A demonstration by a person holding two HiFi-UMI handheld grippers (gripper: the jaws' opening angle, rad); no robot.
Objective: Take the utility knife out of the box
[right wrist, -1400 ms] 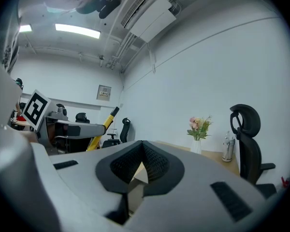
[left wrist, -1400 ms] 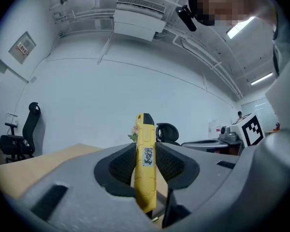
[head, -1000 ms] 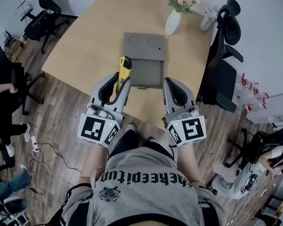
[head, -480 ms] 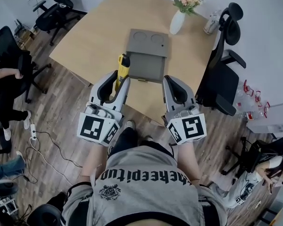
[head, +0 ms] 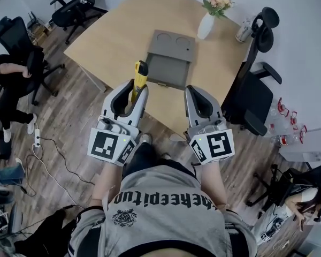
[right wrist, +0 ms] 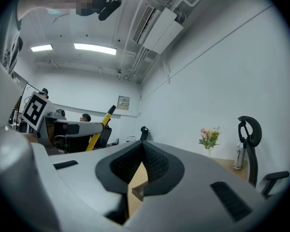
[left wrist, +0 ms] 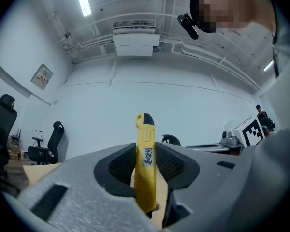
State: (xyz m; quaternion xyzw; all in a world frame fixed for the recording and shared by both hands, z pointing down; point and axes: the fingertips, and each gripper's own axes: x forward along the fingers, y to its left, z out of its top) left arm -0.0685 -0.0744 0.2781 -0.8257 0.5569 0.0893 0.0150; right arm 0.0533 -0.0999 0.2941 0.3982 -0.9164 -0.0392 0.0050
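Table [head: 112, 42] ahead; my left gripper [head: 135, 92] clamps utility knife [head: 139, 78], long axis along jaws (left of box [head: 169, 63]); right gripper [head: 195, 96] closed, empty

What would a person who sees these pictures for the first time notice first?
The bright yellow utility knife catches the eye first: it stands upright, clamped in the left hand-held gripper, low in the middle of the head view. Beyond it, a grey box lies on the wooden table. The right hand-held gripper beside it is shut and empty.
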